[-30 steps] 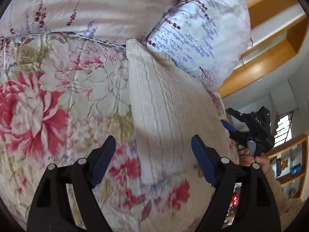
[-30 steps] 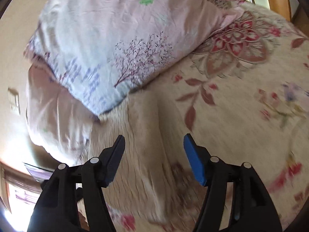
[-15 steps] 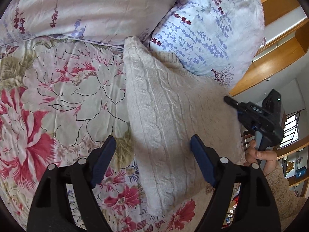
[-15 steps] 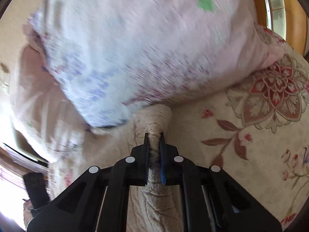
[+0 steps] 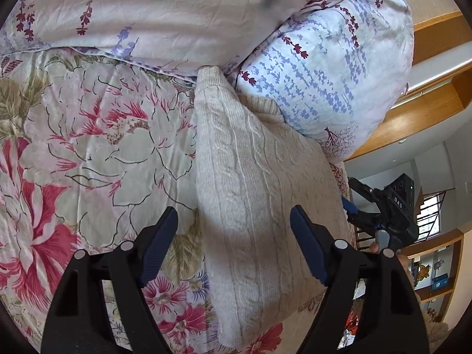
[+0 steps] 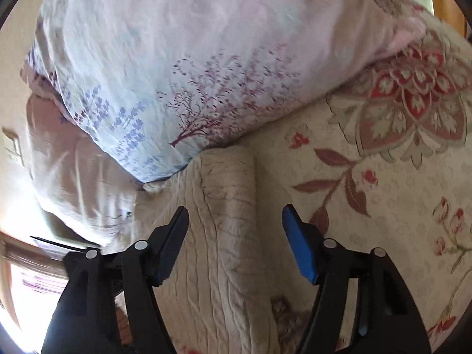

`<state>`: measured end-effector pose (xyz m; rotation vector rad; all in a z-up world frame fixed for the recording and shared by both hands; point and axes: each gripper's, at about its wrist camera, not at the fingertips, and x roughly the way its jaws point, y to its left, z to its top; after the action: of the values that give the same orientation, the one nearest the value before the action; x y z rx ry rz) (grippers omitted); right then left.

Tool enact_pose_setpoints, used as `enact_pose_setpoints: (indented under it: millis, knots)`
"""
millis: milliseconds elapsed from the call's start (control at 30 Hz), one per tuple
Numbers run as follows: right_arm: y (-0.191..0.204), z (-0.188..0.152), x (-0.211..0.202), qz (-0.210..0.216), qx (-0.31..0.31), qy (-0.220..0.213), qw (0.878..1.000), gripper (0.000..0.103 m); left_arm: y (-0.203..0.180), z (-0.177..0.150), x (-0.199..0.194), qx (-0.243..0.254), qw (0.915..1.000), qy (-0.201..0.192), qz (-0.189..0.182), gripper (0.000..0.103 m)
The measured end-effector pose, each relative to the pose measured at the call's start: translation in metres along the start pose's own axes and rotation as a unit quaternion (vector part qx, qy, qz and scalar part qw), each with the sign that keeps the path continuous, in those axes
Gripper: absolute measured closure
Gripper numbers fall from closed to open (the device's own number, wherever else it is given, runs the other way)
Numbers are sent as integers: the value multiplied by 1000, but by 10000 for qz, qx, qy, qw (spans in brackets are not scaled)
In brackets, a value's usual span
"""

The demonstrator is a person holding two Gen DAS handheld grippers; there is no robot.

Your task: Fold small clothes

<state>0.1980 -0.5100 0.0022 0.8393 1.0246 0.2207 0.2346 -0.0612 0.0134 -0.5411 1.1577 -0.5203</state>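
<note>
A cream cable-knit sweater [image 5: 250, 194] lies folded in a long strip on the floral bedspread [image 5: 88, 147], its far end against the pillows. My left gripper [image 5: 233, 244] is open and empty, held just above the sweater's near half. The right gripper [image 5: 349, 206] shows at the sweater's right edge in the left wrist view. In the right wrist view the sweater [image 6: 224, 221] runs between the jaws of my right gripper [image 6: 236, 236], which is open and holds nothing.
Two pillows lie at the head of the bed: a pale lavender one [image 5: 147, 14] and a blue-flowered one [image 5: 324, 67], also in the right wrist view [image 6: 191, 73]. A wooden headboard ledge [image 5: 413, 118] and shelves [image 5: 436, 265] are at the right.
My right gripper had shut on the sweater's far end half a second ago; it has now opened and let go. My left gripper stayed open, hovering over the sweater.
</note>
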Motion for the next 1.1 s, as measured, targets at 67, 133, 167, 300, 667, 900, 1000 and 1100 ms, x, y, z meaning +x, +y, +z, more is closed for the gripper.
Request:
enact_pose_setpoints:
  millis: [67,133,167,300,667,900,1000,1100]
  knots:
    - [-8,-1,0,122,150,173,9997,36,1,3,2,-39,10000,54,-41,26]
    - [-14,-3,2,191,242,308,9990,36,2,4,5,-75,9998,132,-115,26]
    - [-17,-4,4,207,294,388,9986,36,2,5,7,-85,9997,187,-145,26]
    - [-19,-8,15,210,342,623,9973,36,-1,10,15,-55,9992,349,-160,26]
    - [1,-19,43,470,104,1107,9927,35,-12,24,38,17,9970,717,-290,27]
    - [13,-24,59,745,-87,1272,9890,36,-14,29,44,-68,9965,751,-348,30]
    - [12,-26,61,917,-79,1275,9876,36,-12,31,48,-173,9964,736,-380,35]
    - [12,-30,66,1055,-20,1335,9854,47,-13,30,50,-174,9964,753,-341,42]
